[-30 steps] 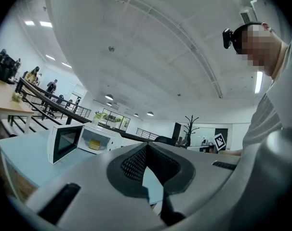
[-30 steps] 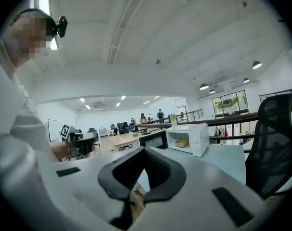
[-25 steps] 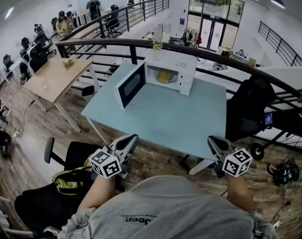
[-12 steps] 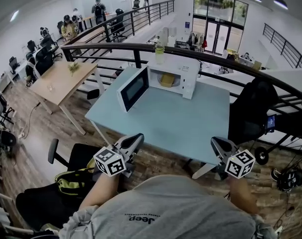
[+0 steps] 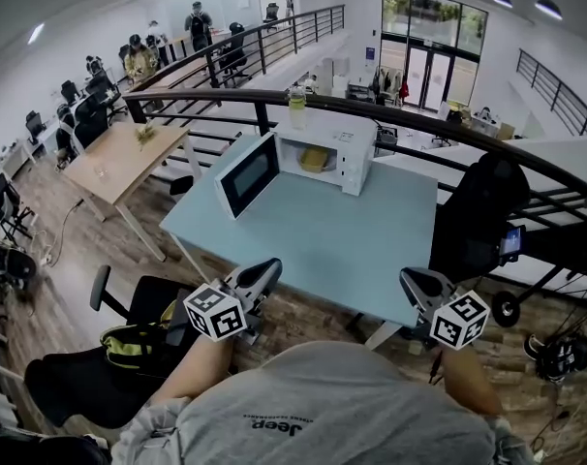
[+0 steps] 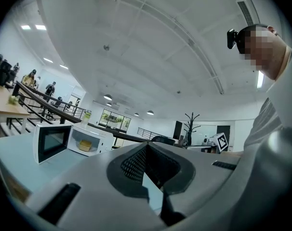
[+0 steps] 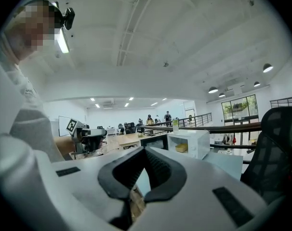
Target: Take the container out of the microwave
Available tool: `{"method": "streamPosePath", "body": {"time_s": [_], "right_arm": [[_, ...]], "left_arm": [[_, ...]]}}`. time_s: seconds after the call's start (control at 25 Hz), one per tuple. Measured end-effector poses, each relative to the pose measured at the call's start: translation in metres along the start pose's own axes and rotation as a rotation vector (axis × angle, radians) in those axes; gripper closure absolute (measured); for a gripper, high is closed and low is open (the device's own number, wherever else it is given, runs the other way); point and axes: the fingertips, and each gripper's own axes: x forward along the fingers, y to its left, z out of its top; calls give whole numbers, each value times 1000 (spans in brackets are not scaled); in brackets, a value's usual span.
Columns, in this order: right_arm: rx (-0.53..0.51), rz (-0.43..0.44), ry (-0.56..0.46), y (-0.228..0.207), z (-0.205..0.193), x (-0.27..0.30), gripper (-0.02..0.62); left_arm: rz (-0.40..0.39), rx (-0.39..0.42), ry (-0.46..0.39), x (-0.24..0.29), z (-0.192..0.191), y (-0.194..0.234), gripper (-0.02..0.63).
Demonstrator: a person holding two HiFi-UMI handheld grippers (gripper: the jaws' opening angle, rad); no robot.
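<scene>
Small yellow container [image 5: 314, 159] inside the white microwave [image 5: 355, 143], which stands at the far edge of the pale blue table [image 5: 323, 250]. The microwave door [image 5: 247, 174] is swung fully open to the left, so the cavity is clear from the near side. A bottle [image 5: 296, 107] stands on the microwave's roof at its left end.

Handling, as judged: the container looks like a shallow plastic box, probably light and fairly stiff, with smooth walls that may slip under a weak pinch. Whether it holds anything cannot be told, so it is best kept level. The near wall or rim, facing the opening, appears to be the most reachable place to take hold, with one jaw inside and one outside.

Left gripper [image 5: 264, 269] and right gripper [image 5: 413, 281] are both at the near edge of the table, well apart from the microwave, pointing roughly level toward it. In the left gripper view the jaws are brought together with nothing between them. The right gripper view shows the same, tips meeting and empty. Neither tool touches the table or the container. The jaws would have to spread before a grasp
</scene>
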Motion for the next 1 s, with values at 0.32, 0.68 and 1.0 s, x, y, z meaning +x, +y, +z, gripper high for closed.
{"method": "streamPosePath", "body": {"time_s": [0.32, 0.68, 1.0], "right_arm": [[-21, 88, 11, -14, -10, -26, 578], [-7, 129, 40, -26, -21, 15, 578], [-14, 76, 15, -41, -1, 118, 578]], "left_arm": [[42, -12, 22, 22, -25, -45, 589], [80, -53, 32, 29, -35, -7, 589], [-10, -38, 30, 65, -11, 105, 589]]}}
